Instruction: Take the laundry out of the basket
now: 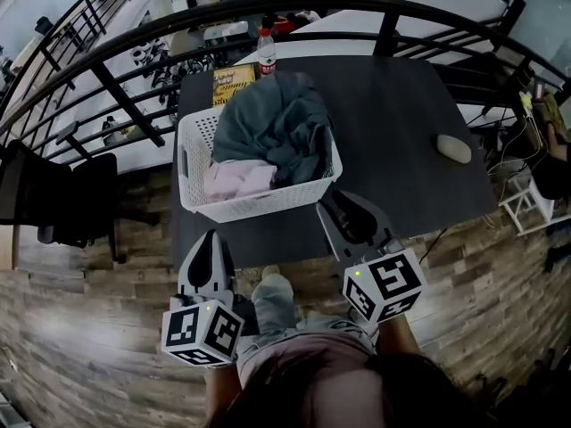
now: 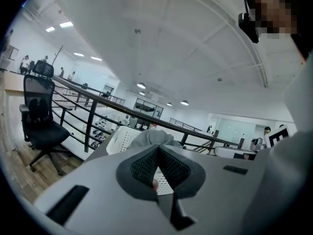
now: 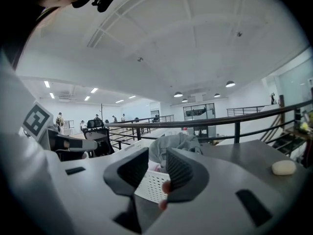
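1. Two items fill the white basket (image 1: pixel 191 163) on the counter (image 1: pixel 393 114): a big grey garment (image 1: pixel 272 123) and, nearer, a pink garment (image 1: pixel 236 178).
2. Right claw (image 1: pixel 343 205), slightly open and empty, sits beside the basket's near corner; left claw (image 1: pixel 214 239), closed and empty, hangs before the counter's edge.
3. Likely best: open wider, clear the rim, pinch a thick grey fold.
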The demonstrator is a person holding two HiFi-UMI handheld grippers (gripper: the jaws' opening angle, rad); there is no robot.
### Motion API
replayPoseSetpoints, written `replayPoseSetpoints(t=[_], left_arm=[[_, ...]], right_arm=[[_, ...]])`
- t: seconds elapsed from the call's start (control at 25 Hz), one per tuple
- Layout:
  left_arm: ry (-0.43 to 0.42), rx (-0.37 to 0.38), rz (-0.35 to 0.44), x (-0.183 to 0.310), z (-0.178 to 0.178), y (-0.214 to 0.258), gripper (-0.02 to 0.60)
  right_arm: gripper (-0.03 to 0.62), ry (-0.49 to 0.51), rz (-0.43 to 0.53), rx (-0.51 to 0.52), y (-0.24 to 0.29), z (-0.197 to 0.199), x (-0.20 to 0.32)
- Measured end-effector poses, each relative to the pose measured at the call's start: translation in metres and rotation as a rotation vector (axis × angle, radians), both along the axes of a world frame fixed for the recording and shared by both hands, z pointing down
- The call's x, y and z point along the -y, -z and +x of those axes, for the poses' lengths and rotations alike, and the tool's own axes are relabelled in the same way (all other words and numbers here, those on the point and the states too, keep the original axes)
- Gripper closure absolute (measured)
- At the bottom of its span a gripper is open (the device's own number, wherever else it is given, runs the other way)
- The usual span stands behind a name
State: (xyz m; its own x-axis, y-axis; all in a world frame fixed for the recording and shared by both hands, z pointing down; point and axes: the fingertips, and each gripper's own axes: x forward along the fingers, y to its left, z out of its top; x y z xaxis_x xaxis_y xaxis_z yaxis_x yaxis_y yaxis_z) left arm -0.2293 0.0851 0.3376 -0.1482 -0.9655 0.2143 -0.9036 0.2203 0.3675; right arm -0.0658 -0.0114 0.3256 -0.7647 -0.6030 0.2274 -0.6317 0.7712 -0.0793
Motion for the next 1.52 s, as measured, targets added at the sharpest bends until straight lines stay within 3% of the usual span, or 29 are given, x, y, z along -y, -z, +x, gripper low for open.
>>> replayPoseSetpoints(t=[0.52,0.92,1.24,1.52], left_arm=[[0.003,-0.01,0.001,0.057,-0.075,0.009,0.583],[0.022,-0.019,0.005,0.089,-0.136,0.007,0.583],[0.0,-0.054,-0.022,0.115,-0.157,-0.002,0.583],[-0.02,-0.081,-0.033,0.139,-0.174,-0.007,0.583]], right_arm=[[0.355,-0.01,-0.087,-0.134,-0.021,-0.045,0.076],[0.284,-0.037,-0.163,-0.338,-0.059,-0.07,0.116],[0.244,-0.054,-0.263,-0.497,-0.099,-0.077,0.138],[0.218,-0.037,-0.376,-0.694,-0.129,-0.087,0.151]])
